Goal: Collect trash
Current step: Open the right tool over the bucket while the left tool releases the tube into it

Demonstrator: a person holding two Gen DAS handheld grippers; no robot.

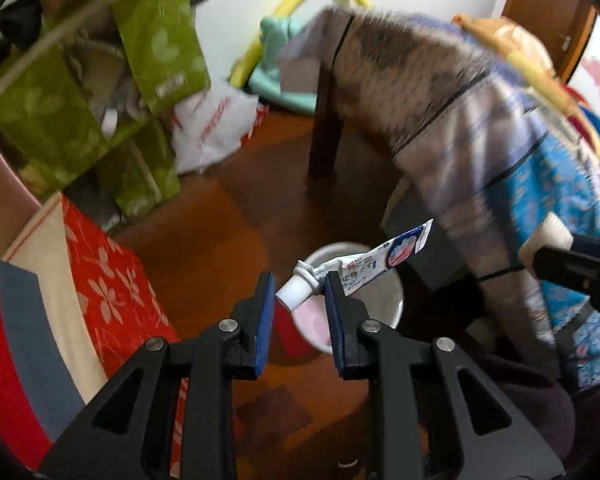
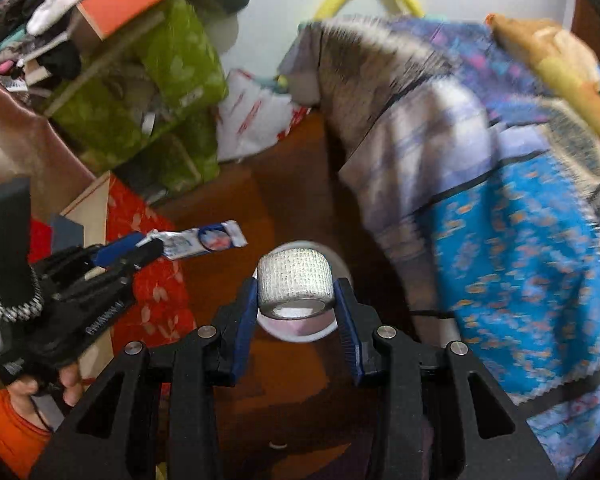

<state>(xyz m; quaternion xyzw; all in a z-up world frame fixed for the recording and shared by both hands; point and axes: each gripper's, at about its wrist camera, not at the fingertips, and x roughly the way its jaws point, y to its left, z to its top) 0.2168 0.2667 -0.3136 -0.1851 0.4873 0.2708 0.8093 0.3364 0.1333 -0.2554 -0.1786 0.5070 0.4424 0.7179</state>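
My left gripper (image 1: pixel 300 300) is shut on the cap end of a squeezed toothpaste tube (image 1: pixel 364 266), which sticks out up and to the right. It hangs above a small white bin (image 1: pixel 394 300) on the brown floor. In the right wrist view, my right gripper (image 2: pixel 296 302) is shut on a white roll of bandage tape (image 2: pixel 296 280), held over the same white bin (image 2: pixel 340 268). The left gripper (image 2: pixel 140 254) with the toothpaste tube (image 2: pixel 204 242) shows at the left of that view, held by a hand (image 2: pixel 70 382). The right gripper's arm (image 1: pixel 572 268) enters the left wrist view from the right.
A chair draped with patterned blue and grey cloth (image 1: pixel 480 128) stands right of the bin, its dark leg (image 1: pixel 326 128) on the floor. Green boxes (image 1: pixel 100 100) and a white plastic bag (image 1: pixel 216 128) pile at the back left. A red flowered box (image 1: pixel 108 280) sits at the left.
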